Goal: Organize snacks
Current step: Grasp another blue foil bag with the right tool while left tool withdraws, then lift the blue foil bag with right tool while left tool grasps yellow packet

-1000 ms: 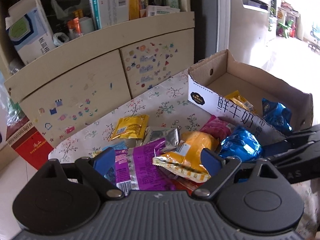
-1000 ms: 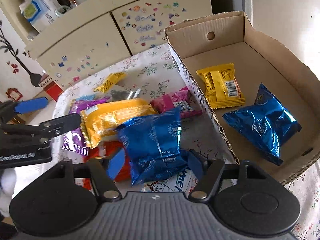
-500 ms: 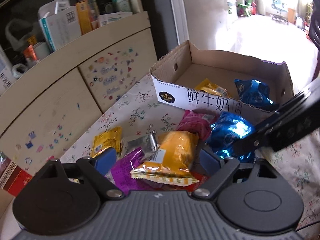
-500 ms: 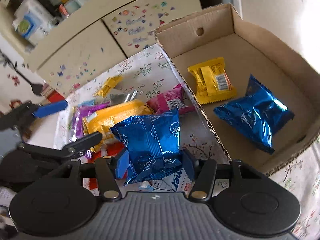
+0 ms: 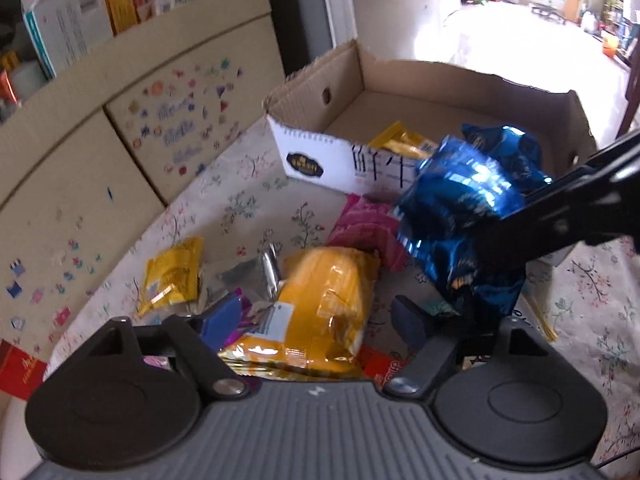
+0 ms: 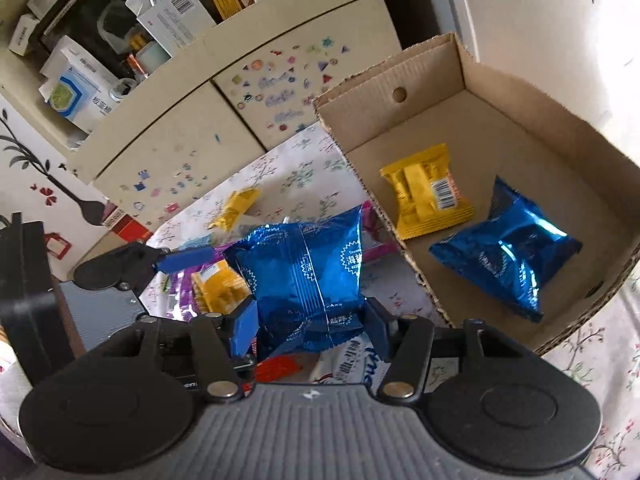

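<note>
My right gripper [image 6: 308, 326] is clamped on the shiny blue foil snack bag [image 6: 304, 268], held above the table, with the open cardboard box [image 6: 472, 92] lying forward and right of it, while my left gripper [image 5: 316, 316] hangs spread, unloaded, over the orange packet [image 5: 324, 304].

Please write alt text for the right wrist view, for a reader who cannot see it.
The right gripper holds a blue snack bag above the floral tablecloth. To its right, an open cardboard box contains a yellow packet and another blue bag.
</note>
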### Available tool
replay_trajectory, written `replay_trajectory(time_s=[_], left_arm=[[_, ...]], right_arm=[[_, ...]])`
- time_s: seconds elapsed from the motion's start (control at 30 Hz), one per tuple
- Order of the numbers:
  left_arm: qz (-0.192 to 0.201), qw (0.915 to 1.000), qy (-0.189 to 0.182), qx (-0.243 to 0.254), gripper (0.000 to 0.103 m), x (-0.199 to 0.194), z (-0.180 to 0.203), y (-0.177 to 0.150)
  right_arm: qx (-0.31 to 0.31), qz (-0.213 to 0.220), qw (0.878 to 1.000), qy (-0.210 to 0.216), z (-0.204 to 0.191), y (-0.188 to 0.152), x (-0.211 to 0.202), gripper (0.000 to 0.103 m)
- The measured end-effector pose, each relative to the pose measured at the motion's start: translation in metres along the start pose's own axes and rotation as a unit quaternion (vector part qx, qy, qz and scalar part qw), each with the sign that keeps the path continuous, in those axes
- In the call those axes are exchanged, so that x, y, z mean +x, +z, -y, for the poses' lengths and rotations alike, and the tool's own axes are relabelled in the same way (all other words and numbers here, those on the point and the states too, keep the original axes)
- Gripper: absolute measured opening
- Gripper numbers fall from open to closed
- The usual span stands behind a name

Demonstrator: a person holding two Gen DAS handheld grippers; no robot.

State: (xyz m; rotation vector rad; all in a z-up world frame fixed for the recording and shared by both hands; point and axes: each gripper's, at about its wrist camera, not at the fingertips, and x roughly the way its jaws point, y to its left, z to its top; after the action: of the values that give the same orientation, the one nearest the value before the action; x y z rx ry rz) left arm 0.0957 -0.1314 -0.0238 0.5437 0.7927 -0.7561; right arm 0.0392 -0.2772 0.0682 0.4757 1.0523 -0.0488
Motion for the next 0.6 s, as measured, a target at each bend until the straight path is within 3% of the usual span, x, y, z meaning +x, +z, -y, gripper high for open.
replay_trajectory(time_s=[0.23, 0.3, 0.6], left_arm=[[-0.022, 0.9997, 0.012, -0.003, 0.069, 0.016, 0.002, -0.007], [-0.027, 0.9996, 0.005, -0.007, 0.056, 0.019, 0.004, -0.01], [-0.021, 0.999, 0.013, -0.037, 0.047, 0.008, 0.005, -0.017]], right_arm=[[0.018, 0.005, 1.0, 0.005, 0.007, 0.002, -0.003, 0.063], [0.017, 0.006, 1.0, 0.002, 0.007, 0.001, -0.003, 0.062], [0.015, -0.006, 1.0, 0.004, 0.008, 0.0, 0.002, 0.059]])
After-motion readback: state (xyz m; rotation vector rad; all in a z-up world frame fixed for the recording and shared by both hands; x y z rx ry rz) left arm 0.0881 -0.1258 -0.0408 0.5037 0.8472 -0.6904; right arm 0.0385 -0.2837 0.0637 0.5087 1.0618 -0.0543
